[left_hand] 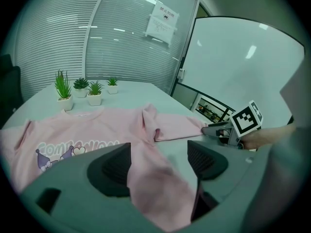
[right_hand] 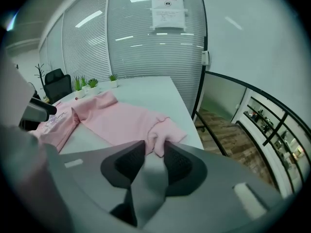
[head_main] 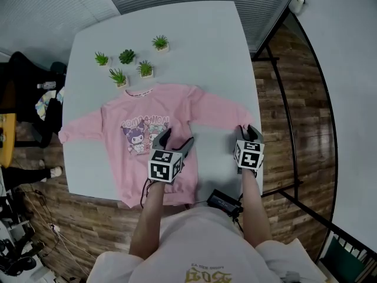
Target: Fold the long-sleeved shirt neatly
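The shirt (head_main: 150,128) lies flat on the counter (head_main: 200,40), collar (head_main: 139,92) to 12 o'clock, hem (head_main: 132,200) to 6, sleeves (head_main: 82,128) out to 9 and 3. It looks a thin soft knit, so I judge it light and limp, likely to sag and wrinkle if lifted at one point; better to take it at a sleeve end, the hem or a shoulder.

The right hand-held gripper (right_hand: 154,149) is closed on the cuff (right_hand: 158,136) at 3 o'clock, with cloth bunched between its pads (right_hand: 125,166). The left hand-held gripper (left_hand: 158,161) stands wide apart over the body near the hem; a ridge of cloth lies between its jaws, but the pads do not press it.

The counter is smooth and pale, so cloth should slide easily; small plants (head_main: 126,56) stand at 12 o'clock, near the collar; around are a wood floor (head_main: 283,99) and blinds (right_hand: 146,47).
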Demonstrator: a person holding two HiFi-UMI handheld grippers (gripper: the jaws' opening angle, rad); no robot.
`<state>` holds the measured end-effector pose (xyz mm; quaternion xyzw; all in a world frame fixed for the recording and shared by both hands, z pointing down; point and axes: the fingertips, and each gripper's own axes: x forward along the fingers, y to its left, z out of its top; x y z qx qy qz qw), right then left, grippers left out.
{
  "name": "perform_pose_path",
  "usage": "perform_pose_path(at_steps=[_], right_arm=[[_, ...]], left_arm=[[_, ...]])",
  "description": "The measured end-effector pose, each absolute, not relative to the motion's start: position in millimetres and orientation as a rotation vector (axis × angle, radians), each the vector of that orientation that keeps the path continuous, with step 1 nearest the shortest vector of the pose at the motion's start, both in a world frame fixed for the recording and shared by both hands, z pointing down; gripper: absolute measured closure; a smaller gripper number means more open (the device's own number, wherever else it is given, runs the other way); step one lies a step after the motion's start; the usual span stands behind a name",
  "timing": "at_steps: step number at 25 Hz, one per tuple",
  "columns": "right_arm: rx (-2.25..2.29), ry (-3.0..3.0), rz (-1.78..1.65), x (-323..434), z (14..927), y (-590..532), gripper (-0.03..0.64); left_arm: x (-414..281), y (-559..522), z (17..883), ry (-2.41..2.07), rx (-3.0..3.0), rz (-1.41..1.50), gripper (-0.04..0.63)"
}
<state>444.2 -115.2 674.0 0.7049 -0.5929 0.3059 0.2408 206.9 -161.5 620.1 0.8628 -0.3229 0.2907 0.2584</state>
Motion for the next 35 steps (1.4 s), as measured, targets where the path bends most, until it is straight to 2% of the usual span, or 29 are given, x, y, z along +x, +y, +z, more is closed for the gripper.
perform_pose_path(at_steps=[2, 5, 27, 35], right_arm=[[1.946, -1.618, 0.841, 448.9, 673.6, -113.1, 0.522], [2.021, -1.645, 0.899, 455.7, 669.4, -111.2, 0.543], [2.324, -1.632, 0.807, 503.2, 580.1, -84.5, 0.546], [2.341, -1.694, 0.748, 487.8, 548.1, -92.0, 0.546]], left_arm=[[203.1, -159.9, 618.9, -0.882, 2.337, 0.795, 0.222], [194.2, -161.4, 615.1, -0.903, 2.336, 0.787, 0.222], [138.8, -163.5, 569.8, -1.040, 2.346, 0.747, 0.199], [118.5, -167.5, 541.3, -1.114, 2.394, 0.700, 0.199]])
